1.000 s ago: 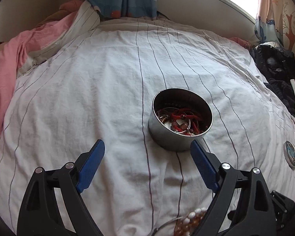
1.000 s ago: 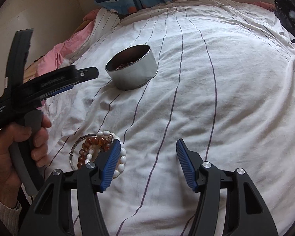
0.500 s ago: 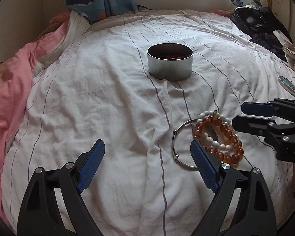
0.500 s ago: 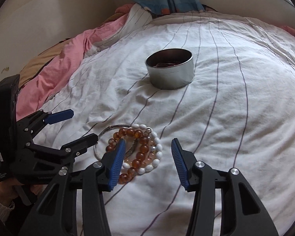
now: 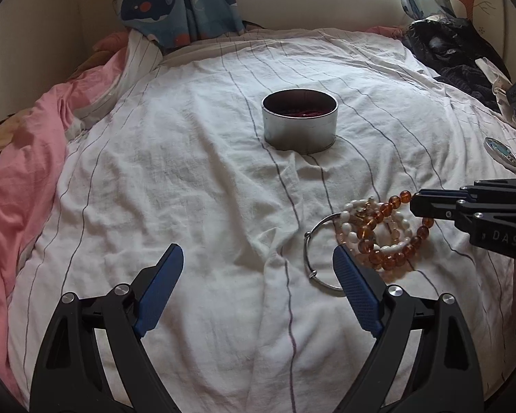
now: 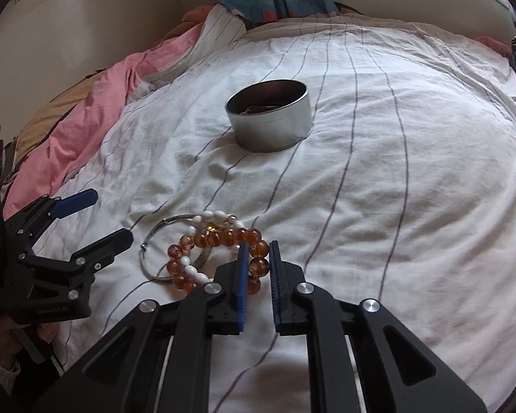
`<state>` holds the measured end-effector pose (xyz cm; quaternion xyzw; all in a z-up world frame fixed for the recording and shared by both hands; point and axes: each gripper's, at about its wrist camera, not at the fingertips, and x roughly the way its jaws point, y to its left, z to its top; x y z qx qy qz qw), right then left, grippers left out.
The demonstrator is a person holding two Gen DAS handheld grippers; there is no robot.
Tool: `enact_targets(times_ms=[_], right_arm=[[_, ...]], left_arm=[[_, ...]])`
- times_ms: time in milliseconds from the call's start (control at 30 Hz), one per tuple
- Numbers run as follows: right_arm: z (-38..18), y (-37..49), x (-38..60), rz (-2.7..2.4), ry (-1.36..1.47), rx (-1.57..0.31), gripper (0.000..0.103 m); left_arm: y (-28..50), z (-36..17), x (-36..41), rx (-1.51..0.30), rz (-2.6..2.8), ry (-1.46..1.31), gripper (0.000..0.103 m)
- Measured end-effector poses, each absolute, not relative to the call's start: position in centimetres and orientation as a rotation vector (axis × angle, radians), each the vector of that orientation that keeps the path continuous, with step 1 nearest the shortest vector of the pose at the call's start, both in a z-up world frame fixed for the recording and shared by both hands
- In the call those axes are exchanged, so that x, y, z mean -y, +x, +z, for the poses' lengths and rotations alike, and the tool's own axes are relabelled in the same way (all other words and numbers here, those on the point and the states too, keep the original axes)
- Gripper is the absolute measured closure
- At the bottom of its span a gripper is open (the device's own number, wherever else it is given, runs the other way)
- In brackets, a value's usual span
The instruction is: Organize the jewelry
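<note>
The right tool (image 6: 258, 261) has its blue pads drawn close together around the near side of the amber bead bracelet (image 6: 220, 241), with a bead or two sitting in the narrow gap between them; the pads look to be pinching the strand, though the beads on the far side rest on the bedsheet (image 6: 378, 189). The amber bracelet lies tangled with a white bead bracelet (image 6: 203, 220) and a thin silver bangle (image 6: 151, 241), all in one small heap on the white striped sheet. From the left wrist view the same heap shows beside the left tool's right-hand pad: amber beads (image 5: 385, 241), white beads (image 5: 351, 206) and bangle (image 5: 309, 258), with the right tool (image 5: 416, 203) reaching in from the side and touching the amber strand. The left tool (image 5: 258, 292) hangs wide open over bare sheet, holding nothing. Farther up the bed stands a round metal tin (image 5: 299, 120), upright and open, with red cords inside; it is well apart from the heap. A pink blanket (image 5: 20, 186) lies along the bed's edge, and a small round lid-like disc (image 5: 500, 149) rests on the sheet off to the side.
</note>
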<state>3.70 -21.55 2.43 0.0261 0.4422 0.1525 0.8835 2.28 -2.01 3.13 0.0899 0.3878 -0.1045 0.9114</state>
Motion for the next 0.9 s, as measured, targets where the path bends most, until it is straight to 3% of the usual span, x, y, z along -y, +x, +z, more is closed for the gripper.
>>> enact_targets(times_ms=[267,333,400,500,600,667,900], right_arm=[[1.1,4.6,23.2,0.194,0.037,-0.982,0.090],[1.0,4.6,23.2,0.196,0.040,-0.978,0.067],[1.0,4.6,23.0,0.198,0.025,-0.981,0.064],[0.6,4.7,22.7,0.202,0.020,-0.994,0.064],[0.6,4.7,22.7,0.210,0.021,-0.997,0.064],[0.6,4.7,22.6,0.216,0.024,-0.997,0.064],[0.6,4.6,22.5,0.234,0.044,-1.003,0.067]], left_arm=[[4.0,2.4,6.3,-0.822,-0.300,0.244,0.018],[5.0,2.0,6.9,-0.838,-0.311,0.232,0.018],[6.1,1.6,7.2,-0.860,-0.322,0.212,0.018],[7.5,0.8,7.6,-0.915,-0.352,0.182,0.036],[7.5,0.5,7.8,-0.937,-0.402,0.169,0.068],[6.9,0.8,7.8,-0.933,-0.417,0.169,0.095],[4.9,3.1,4.0,-0.908,-0.444,-0.002,0.096]])
